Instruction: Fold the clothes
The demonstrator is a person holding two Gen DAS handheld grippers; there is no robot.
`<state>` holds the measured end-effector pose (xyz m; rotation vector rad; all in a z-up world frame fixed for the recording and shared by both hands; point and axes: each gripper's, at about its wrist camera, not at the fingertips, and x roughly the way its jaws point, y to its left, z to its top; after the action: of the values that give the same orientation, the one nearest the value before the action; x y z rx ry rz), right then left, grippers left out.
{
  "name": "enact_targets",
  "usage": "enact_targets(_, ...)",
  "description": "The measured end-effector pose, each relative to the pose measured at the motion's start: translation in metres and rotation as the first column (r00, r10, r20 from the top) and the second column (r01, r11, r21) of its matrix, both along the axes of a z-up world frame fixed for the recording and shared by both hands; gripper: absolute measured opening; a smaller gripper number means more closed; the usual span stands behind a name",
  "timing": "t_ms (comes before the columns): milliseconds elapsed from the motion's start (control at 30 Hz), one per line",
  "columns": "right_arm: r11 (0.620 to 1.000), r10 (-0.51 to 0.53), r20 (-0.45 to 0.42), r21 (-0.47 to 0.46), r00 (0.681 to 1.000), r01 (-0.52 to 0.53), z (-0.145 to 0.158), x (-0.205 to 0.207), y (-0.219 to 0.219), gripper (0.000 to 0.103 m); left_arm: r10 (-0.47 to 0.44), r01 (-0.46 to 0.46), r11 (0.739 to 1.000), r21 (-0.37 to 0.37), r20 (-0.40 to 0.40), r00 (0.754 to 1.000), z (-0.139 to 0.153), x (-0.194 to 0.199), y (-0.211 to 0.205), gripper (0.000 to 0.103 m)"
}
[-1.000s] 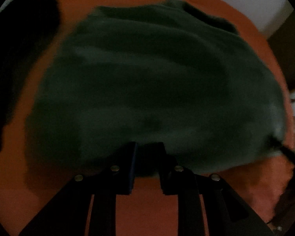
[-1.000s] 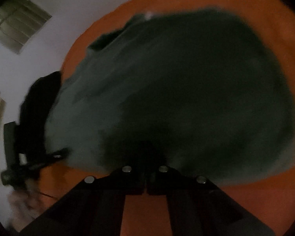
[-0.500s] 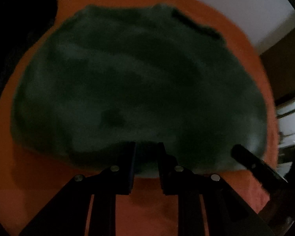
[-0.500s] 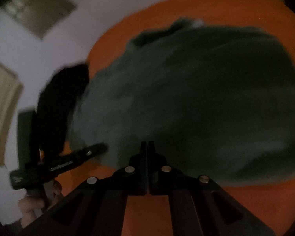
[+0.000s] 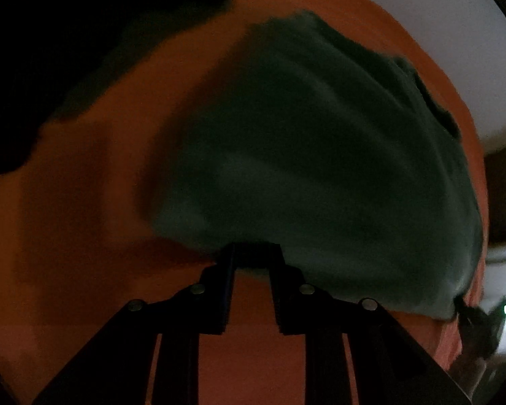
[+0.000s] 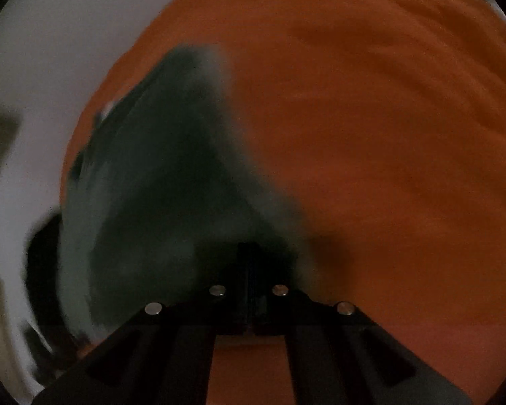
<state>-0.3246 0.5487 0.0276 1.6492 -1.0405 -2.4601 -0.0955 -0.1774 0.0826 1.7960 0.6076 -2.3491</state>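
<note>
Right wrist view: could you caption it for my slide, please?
Shut right gripper pinching a dark green garment over orange cloth.

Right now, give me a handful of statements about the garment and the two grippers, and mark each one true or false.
1. The dark green garment lies on an orange cloth. True.
2. The right gripper stands wide open. False: it is shut, its tips meeting at the garment's edge.
3. The left gripper has the garment's near edge between its fingertips. True.
4. The garment is white. False: it is dark green.
5. In the right wrist view, the garment fills the right half. False: it lies left of centre; orange cloth fills the right.
</note>
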Motion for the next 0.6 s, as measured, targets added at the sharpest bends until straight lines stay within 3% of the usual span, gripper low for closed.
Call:
enact_targets(33,0.999,-0.001,-0.010,0.032,1.000,0.001,0.010,0.001,-0.001,0.000,0.036,-0.036,0.999,-0.025,0.017,0.999,0.005,0.007,-0.007,0.022)
enact_targets(100,0.991,0.087,-0.061,0.109,0.994,-0.080,0.036,0.004,-0.030,0.001,0.081,-0.081,0.997,0.010,0.006,0.997,0.010,0.020,-0.019,0.022)
enact_targets(200,0.962,0.258,-0.149,0.133,0.955,-0.240,0.066,0.010,-0.084,0.001,0.112,-0.112,0.990,0.088,0.000,0.994,0.009,0.035,-0.035,0.022)
enact_targets(267,0.947,0.320,-0.180,0.073,0.930,-0.312,0.069,0.012,-0.110,0.001,0.145,-0.146,0.976,0.160,0.018,0.989,-0.001,0.041,-0.051,0.022)
enact_targets(333,0.935,0.353,-0.176,0.081,0.919,-0.344,0.058,0.003,-0.127,0.001,0.198,-0.203,0.945,0.258,0.047,0.979,-0.011,0.047,-0.066,0.022)
enact_targets(400,0.923,0.384,-0.167,0.098,0.908,-0.373,0.046,-0.007,-0.143,0.001,0.236,-0.246,0.888,0.388,0.074,0.969,-0.017,0.054,-0.072,0.022)
enact_targets(467,0.941,0.335,-0.112,0.086,0.936,-0.326,0.032,-0.011,-0.133,0.002,0.243,-0.251,0.851,0.461,0.076,0.967,-0.021,0.047,-0.061,0.022)
enact_targets(533,0.969,0.242,-0.044,0.061,0.969,-0.239,0.020,-0.002,-0.098,0.007,0.247,-0.248,0.832,0.497,0.069,0.967,-0.026,0.036,-0.054,0.036)
enact_targets(600,0.986,0.155,-0.008,0.060,0.988,-0.154,0.015,0.011,-0.073,0.031,0.271,-0.261,0.814,0.519,0.057,0.961,-0.028,0.034,-0.056,0.044)
